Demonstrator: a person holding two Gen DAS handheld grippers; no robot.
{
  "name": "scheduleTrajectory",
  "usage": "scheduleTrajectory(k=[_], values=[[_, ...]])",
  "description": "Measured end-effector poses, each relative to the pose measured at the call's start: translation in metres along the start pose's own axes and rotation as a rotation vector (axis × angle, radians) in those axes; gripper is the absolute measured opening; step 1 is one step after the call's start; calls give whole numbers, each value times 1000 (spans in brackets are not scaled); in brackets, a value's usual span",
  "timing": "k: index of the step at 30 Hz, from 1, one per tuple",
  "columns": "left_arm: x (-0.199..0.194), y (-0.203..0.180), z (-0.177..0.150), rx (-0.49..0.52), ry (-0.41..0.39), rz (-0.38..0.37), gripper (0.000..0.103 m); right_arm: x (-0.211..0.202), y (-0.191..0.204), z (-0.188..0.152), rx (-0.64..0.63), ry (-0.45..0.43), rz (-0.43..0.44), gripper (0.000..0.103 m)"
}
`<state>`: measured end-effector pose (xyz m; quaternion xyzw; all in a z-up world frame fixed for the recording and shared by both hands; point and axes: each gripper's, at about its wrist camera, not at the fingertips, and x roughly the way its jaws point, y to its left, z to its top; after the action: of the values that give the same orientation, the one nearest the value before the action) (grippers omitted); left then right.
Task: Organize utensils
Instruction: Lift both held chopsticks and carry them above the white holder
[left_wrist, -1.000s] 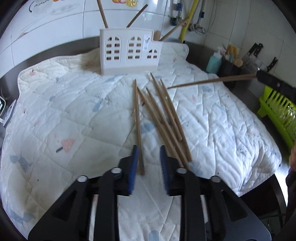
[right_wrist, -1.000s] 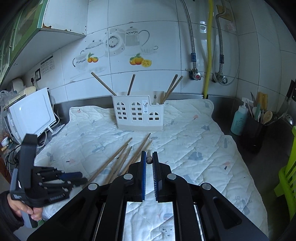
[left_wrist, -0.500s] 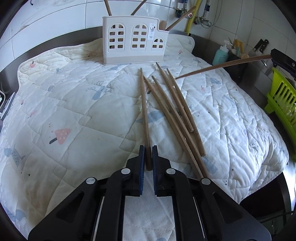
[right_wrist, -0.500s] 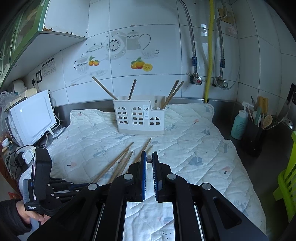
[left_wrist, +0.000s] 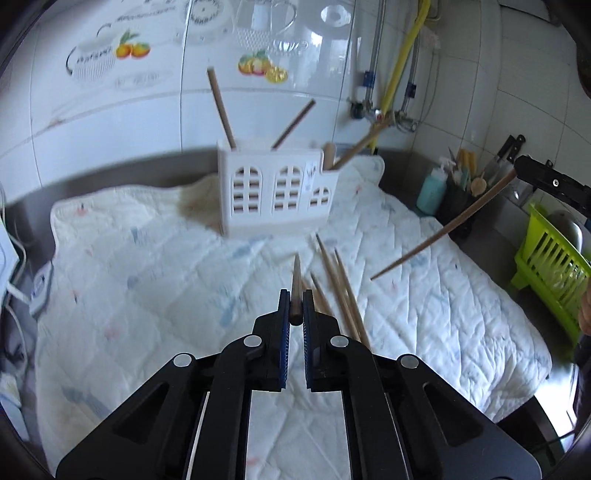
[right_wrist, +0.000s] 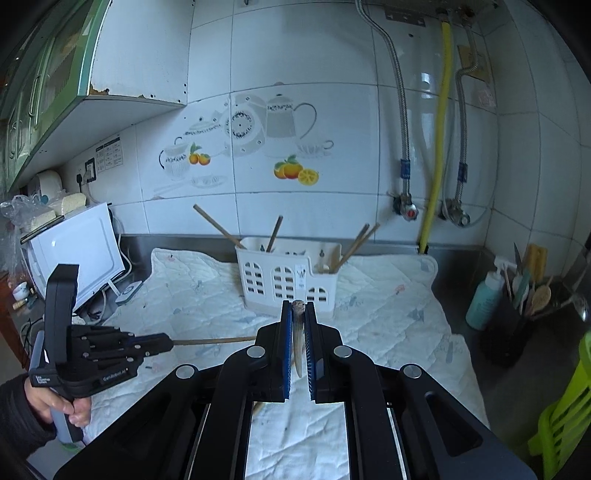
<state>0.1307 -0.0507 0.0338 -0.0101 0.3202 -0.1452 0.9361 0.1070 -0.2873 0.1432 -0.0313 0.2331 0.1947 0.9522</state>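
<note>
My left gripper (left_wrist: 294, 300) is shut on a wooden chopstick (left_wrist: 295, 275), lifted off the quilt and pointing toward the white utensil holder (left_wrist: 275, 192). Three more chopsticks (left_wrist: 338, 284) lie on the quilt just right of it. My right gripper (right_wrist: 297, 312) is shut on another chopstick (right_wrist: 297, 338), which shows in the left wrist view (left_wrist: 443, 230) slanting down from the upper right. The holder (right_wrist: 286, 277) stands at the back of the quilt with several chopsticks leaning in it. The left gripper also shows in the right wrist view (right_wrist: 162, 341), holding its chopstick (right_wrist: 214, 340) level.
A white quilted mat (left_wrist: 166, 280) covers the counter. A black pot of utensils (right_wrist: 517, 317) and a teal bottle (right_wrist: 484, 301) stand at the right. A green dish rack (left_wrist: 550, 258) sits at the right edge. A white appliance (right_wrist: 74, 251) stands at the left.
My left gripper closed on one chopstick from the pile and lifted it off the quilt, tilting up toward the holder. My right gripper rose, still holding its chopstick.
</note>
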Motion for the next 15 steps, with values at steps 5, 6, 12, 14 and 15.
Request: scheduleTrajectory(k=[5,6,12,14,15], values=[[3,5,39,21,-20,2,5,11,-8,33,-16,8,27,7],[3,6,48,27,-24,9,5,13,-9,39,-18,7,30,7],[4,7,90,54,-56,12,5,29,-18,83,-33,-4,49,7],[5,6,103,66,-62,14,5,35,-21,96,-37,-10,43,7],[6,5,109,71,-63,15,5,38,-23,102,-33,-14,44,7]])
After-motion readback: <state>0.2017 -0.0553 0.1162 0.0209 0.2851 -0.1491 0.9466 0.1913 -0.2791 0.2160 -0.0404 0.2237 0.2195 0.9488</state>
